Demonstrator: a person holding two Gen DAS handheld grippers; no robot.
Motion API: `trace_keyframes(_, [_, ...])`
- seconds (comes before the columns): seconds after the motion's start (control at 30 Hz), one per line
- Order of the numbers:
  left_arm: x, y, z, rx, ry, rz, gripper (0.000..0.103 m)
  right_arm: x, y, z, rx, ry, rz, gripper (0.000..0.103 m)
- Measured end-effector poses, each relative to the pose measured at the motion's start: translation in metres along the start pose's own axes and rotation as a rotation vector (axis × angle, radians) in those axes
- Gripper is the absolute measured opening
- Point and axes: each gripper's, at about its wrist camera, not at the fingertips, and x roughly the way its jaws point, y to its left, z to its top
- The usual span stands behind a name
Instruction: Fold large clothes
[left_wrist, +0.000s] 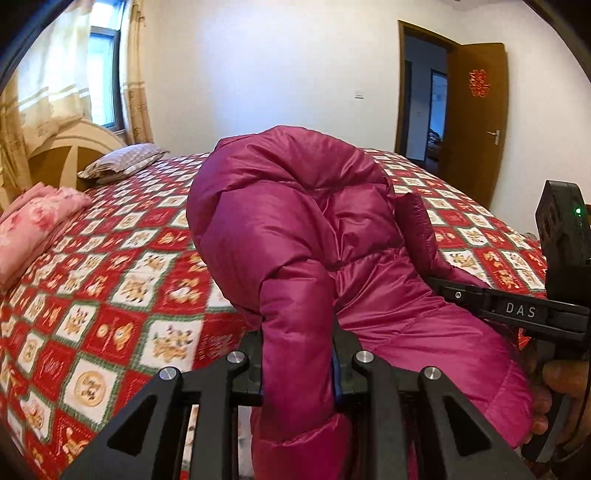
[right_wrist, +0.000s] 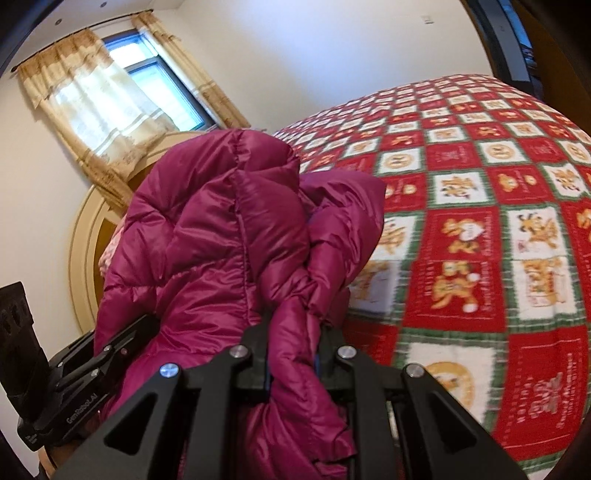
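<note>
Presently listed: one magenta down jacket (left_wrist: 295, 206), bulky and quilted, held aloft over the near edge of the bed (left_wrist: 122, 266). Left gripper (left_wrist: 297, 369): jaws nearly closed, pinching a thick fold of the jacket. Right gripper (right_wrist: 295, 354): likewise clamped on a bunched fold. Both grips sit side by side on the garment's near edge; the bulk billows up and forward from the tongs, then droops toward the bedspread beyond. Long axis cannot be told while it hangs crumpled. Neither hand is clearly nearer.

Surroundings: folded pink blanket (left_wrist: 33, 229) and pillow (left_wrist: 123, 164) by the headboard, well apart from the jacket; open door (left_wrist: 476, 122) beyond. Patterned bedspread ahead lies unobstructed for laying the jacket down.
</note>
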Motion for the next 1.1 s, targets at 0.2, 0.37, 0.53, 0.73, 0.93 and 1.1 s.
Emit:
trace_keyframes(0.2, [-0.003,0.025,-0.009,-0.033,0.010,0.030,0.024,0.018,0.019,-0.004,-0.033,0.029,0.020,0.019])
trace_keyframes(0.37, [0.001,0.041,-0.016,-0.052,0.029,0.045,0.024,0.034,0.028,-0.008,-0.044,0.052,0.021,0.019])
trace_keyframes(0.53, [0.012,0.046,-0.027,-0.056,0.053,0.043,0.025,0.045,0.024,-0.017,-0.041,0.068,-0.006,0.018])
trace_keyframes(0.73, [0.019,0.050,-0.034,-0.069,0.059,0.043,0.027,0.052,0.023,-0.022,-0.052,0.079,-0.029,0.018])
trace_keyframes(0.93, [0.027,0.058,-0.042,-0.092,0.094,0.070,0.048,0.057,0.028,-0.024,-0.066,0.091,-0.042,0.020])
trace_keyframes(1.1, [0.030,0.065,-0.047,-0.116,0.100,0.107,0.065,0.061,0.026,-0.025,-0.053,0.092,-0.051,0.024])
